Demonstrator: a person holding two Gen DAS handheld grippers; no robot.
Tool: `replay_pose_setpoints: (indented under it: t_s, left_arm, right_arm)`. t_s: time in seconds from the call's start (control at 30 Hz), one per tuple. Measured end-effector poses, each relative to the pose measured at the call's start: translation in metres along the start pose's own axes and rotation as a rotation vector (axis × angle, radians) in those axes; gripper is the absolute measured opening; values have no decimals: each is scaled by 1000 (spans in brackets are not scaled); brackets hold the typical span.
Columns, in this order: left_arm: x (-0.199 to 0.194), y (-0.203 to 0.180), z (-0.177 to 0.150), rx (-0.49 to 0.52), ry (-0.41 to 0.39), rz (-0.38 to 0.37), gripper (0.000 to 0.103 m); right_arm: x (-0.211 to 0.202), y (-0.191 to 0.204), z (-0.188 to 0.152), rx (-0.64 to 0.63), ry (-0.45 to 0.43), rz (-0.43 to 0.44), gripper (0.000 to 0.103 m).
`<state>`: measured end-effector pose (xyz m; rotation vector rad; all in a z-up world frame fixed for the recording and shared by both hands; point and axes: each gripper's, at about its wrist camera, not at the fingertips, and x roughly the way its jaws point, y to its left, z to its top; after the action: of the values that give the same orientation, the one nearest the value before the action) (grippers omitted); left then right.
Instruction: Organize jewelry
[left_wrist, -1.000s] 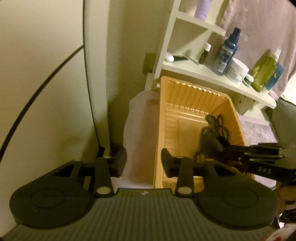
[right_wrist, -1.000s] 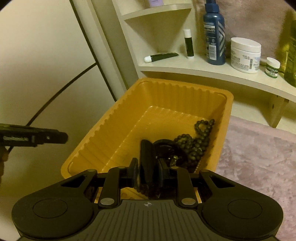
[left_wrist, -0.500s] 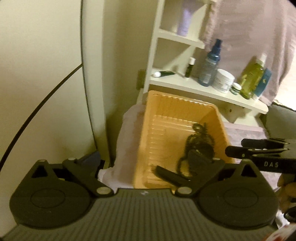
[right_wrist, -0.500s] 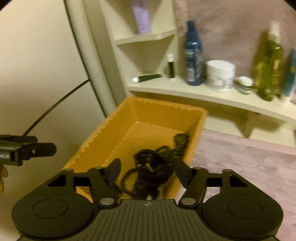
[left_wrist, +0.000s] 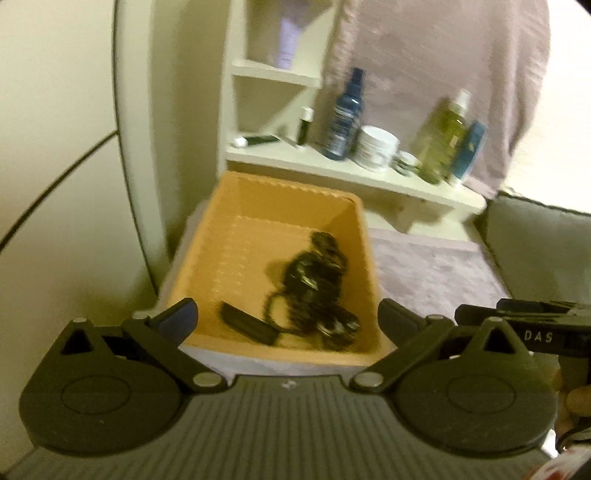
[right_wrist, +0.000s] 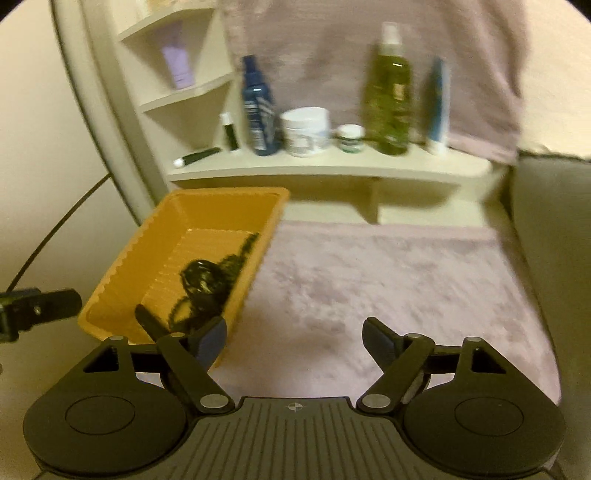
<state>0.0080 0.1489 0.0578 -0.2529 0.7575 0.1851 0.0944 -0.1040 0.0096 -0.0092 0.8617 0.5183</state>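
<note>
An orange plastic tray (left_wrist: 284, 192) sits on a mauve fuzzy cloth (right_wrist: 388, 280). In it lies a tangle of dark bead jewelry (left_wrist: 314, 277) and a flat black piece (left_wrist: 247, 326). The tray (right_wrist: 177, 236) and the beads (right_wrist: 207, 280) also show in the right wrist view. My left gripper (left_wrist: 288, 317) is open and empty, held back above the tray's near end. My right gripper (right_wrist: 295, 336) is open and empty, above the cloth to the right of the tray. The frames are blurred.
A white shelf (right_wrist: 325, 170) behind the tray holds a blue spray bottle (right_wrist: 258, 107), a white jar (right_wrist: 306, 129), a green bottle (right_wrist: 388, 92) and small tubes. A pale wall with a black cable (right_wrist: 55, 229) is on the left. A grey cushion (right_wrist: 554, 229) is on the right.
My right gripper opened, let go of the dark beads into the tray and swung right over the cloth. My left gripper opened wide and drew back from the tray.
</note>
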Motion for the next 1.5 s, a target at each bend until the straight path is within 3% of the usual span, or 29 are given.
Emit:
replay_pose_setpoints:
  t_s: [0.53,1.5]
  left_arm:
    - [1,-56,-46,81,73,0,103]
    - [8,-75,-62,126,116,-6,103]
  right_arm:
    - [-55,-40,-45,121,41,-60,81]
    - [-57,-43,-56,127,54,-61,81]
